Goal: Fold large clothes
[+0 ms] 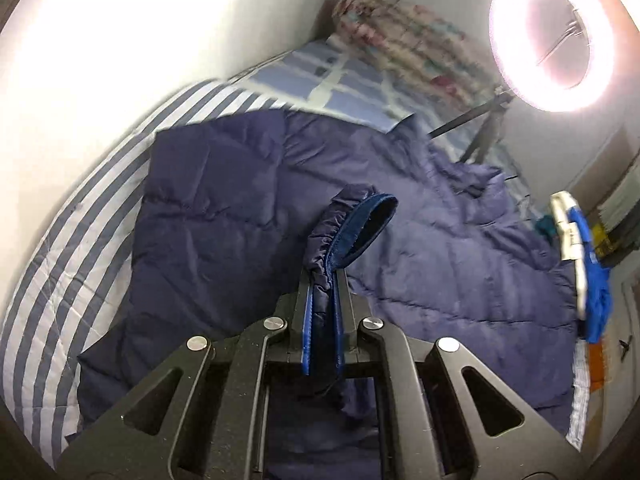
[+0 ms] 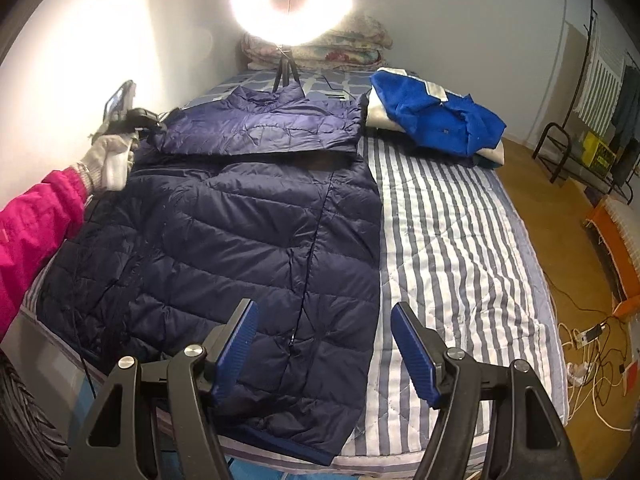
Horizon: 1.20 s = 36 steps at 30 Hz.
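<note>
Navy quilted nylon covers most of the striped bedspread (image 2: 452,248) as we work at folding a large puffer jacket (image 2: 224,248), which lies flat along the bed's left side, its hem toward us and its collar toward the ring light (image 2: 291,0) at the far end. Our left gripper (image 1: 322,280) has its jaws pinched narrow on a sleeve cuff (image 1: 352,224), the elastic edge and blue lining bunched between the pads. We judge that grip to be deliberate: a slippery, padded sleeve is easiest steered by its firm cuff. From the right wrist view, the gloved left hand (image 2: 114,160) holds that tool at the jacket's far left shoulder, and the upper part of the garment already lies doubled across the chest, so we take the sleeve fold to be under way. Our right gripper (image 2: 324,344) hangs above the hem with its jaws spread wide and nothing between them, placed, we think, to take the bottom edge once the sleeve is laid down. A blue fleece (image 2: 436,120) sits crumpled on the bed's far right corner, well apart from the jacket. Folded floral bedding (image 2: 352,46) is stacked against the wall beyond the lamp's tripod.
</note>
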{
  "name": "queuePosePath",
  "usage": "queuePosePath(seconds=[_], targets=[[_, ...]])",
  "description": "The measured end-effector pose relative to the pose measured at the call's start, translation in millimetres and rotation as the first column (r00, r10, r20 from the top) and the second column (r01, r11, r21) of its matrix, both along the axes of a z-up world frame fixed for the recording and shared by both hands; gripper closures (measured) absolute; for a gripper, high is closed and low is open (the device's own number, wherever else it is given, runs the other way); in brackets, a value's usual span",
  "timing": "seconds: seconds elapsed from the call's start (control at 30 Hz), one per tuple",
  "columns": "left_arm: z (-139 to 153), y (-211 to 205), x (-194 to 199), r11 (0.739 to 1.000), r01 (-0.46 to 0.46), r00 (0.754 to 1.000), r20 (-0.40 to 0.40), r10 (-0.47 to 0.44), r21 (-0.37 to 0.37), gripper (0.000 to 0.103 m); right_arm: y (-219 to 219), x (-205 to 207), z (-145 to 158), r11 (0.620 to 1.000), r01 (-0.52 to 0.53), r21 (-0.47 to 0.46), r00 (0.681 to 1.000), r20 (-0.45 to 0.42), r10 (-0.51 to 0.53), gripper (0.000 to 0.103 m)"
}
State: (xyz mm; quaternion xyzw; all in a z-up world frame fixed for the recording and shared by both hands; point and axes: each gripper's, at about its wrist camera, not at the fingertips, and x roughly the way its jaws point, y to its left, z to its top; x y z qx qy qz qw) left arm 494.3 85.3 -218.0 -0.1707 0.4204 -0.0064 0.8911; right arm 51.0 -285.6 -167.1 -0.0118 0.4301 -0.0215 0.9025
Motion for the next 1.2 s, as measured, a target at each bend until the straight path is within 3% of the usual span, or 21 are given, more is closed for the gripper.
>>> queuePosePath(seconds=[0.07, 0.13, 0.17, 0.3, 0.43, 0.5, 0.57, 0.7, 0.83, 1.0, 1.2], targets=[[-4.2, 0.8, 1.2, 0.998, -0.040, 0.999, -0.030, 0.041, 0.058, 0.083, -0.3, 0.4, 0.1, 1.000, -0.002, -0.002, 1.000, 0.000, 0.002, 0.032], [-4.5, 6.6, 1.3, 0.994, -0.067, 0.996, -0.047, 0.071, 0.088, 0.077, 0.6, 0.7, -0.1, 1.000, -0.008, -0.002, 1.000, -0.001, 0.008, 0.032], [-2.5, 11.6, 0.1, 0.993, -0.082, 0.995, -0.048, 0.086, 0.084, 0.073, 0.9, 0.8, -0.2, 1.000, -0.012, -0.003, 1.000, -0.002, 0.012, 0.032], [20.0, 36.7, -16.7, 0.992, -0.120, 0.993, -0.017, 0.120, 0.042, 0.072, 1.9, 0.2, 0.9, 1.000, -0.025, -0.002, 1.000, 0.006, 0.025, 0.032], [53.8, 51.6, -48.2, 0.997, -0.059, 0.998, 0.012, 0.059, 0.039, 0.072, -2.9, -1.3, 2.1, 0.999, -0.029, 0.026, 0.999, 0.016, 0.029, 0.031], [71.4, 59.4, -73.5, 1.000, -0.018, 1.000, 0.018, 0.018, 0.022, 0.065, -6.5, -2.7, 1.5, 0.997, -0.047, 0.068, 0.999, 0.021, 0.045, 0.030], [83.5, 65.2, -97.0, 1.000, 0.001, 1.000, 0.022, -0.002, 0.023, 0.045, -10.7, -3.8, -3.1, 0.994, -0.061, 0.095, 0.998, 0.029, 0.059, 0.023], [94.4, 80.6, -159.5, 0.998, 0.052, 0.999, -0.009, -0.052, 0.020, 0.044, -19.6, -4.0, -19.9, 0.991, -0.083, 0.108, 0.996, 0.038, 0.080, 0.020], [83.7, 93.4, -214.3, 0.997, 0.074, 0.994, -0.080, -0.073, 0.003, 0.044, -40.0, 3.4, -38.3, 0.981, -0.051, 0.190, 0.999, 0.007, 0.051, 0.020], [40.6, 108.1, -284.2, 0.997, 0.071, 0.977, -0.200, -0.074, -0.023, 0.044, -62.6, 13.1, -66.7, 0.961, 0.005, 0.277, 0.997, -0.076, 0.017, 0.019], [-4.6, 119.1, -326.7, 0.992, 0.031, 0.952, -0.299, -0.067, -0.125, 0.044, -70.8, 11.3, -87.3, 0.938, 0.015, 0.346, 0.991, -0.133, 0.033, 0.019]])
